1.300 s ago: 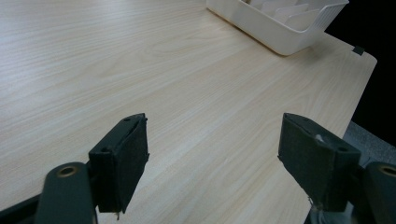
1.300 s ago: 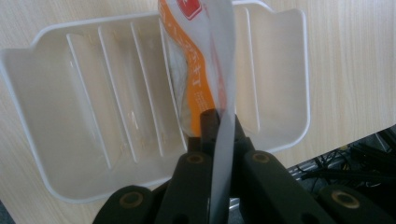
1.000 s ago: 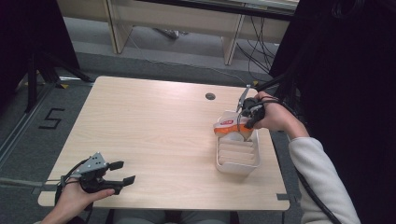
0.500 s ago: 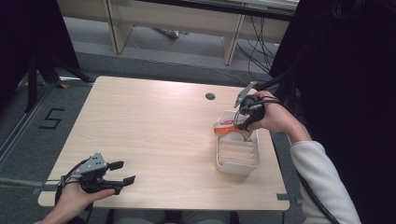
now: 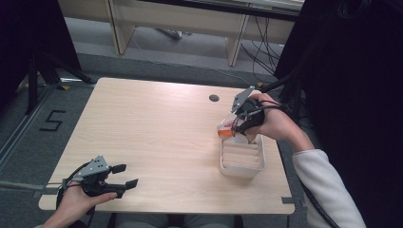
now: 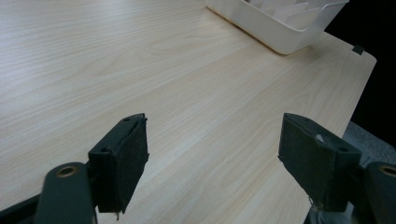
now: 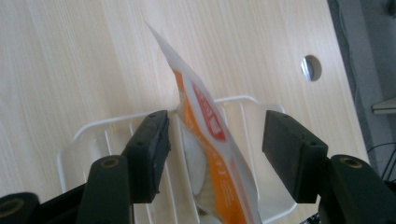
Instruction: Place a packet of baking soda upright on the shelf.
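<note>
An orange and white packet stands on edge, tilted, in the far end of a white slotted basket. My right gripper is open just above it. The jaws straddle the packet: one pad sits close beside it and the other is well clear. In the high view the packet pokes out below the right gripper. My left gripper rests open near the table's front left corner, with bare wood between its pads.
The basket holds upright dividers and sits near the table's right edge. A round cable hole lies behind it. The wooden table stretches wide between the two hands. Cables and desk legs stand on the floor beyond.
The right hand has shifted slightly over the basket's far end, and the packet stays standing there. The left hand and its gripper have not moved.
</note>
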`<action>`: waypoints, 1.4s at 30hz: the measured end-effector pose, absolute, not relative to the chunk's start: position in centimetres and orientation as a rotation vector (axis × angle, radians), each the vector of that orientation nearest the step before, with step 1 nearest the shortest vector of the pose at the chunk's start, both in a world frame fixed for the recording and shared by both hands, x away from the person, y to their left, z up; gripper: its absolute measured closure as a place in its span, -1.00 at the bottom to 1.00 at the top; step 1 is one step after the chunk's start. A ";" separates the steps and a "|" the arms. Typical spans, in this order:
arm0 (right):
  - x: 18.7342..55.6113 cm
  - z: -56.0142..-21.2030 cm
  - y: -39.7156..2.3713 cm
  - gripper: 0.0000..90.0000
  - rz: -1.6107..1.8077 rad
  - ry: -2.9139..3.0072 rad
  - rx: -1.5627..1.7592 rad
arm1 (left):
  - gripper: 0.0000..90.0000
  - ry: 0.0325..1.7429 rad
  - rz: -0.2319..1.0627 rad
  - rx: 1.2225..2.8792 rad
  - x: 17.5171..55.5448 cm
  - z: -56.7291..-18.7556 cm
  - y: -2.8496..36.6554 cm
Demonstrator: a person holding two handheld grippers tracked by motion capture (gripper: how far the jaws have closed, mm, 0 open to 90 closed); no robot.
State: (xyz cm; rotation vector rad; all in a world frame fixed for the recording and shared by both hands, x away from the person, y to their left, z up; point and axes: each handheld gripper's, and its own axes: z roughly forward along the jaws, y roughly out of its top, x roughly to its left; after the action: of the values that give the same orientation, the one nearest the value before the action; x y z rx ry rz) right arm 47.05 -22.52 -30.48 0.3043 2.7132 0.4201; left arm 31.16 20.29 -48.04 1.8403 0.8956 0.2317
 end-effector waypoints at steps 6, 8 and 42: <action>46.3 -30.3 -21.0 -0.05 0.404 2.710 0.246 | -0.48 0.880 0.241 1.849 31.2 -48.0 20.4; 46.0 -30.3 -20.4 -0.04 0.412 2.714 0.229 | -0.48 0.884 0.239 1.846 31.2 -48.0 20.4; 38.6 -40.1 -15.1 0.19 0.460 2.923 0.148 | -0.48 0.871 0.224 1.865 31.0 -48.3 20.0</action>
State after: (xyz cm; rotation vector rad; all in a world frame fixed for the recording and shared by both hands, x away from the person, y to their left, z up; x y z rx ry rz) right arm 38.58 -15.12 -40.07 0.1482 2.9227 0.4596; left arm 31.01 20.00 -48.30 1.8654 0.8711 0.2240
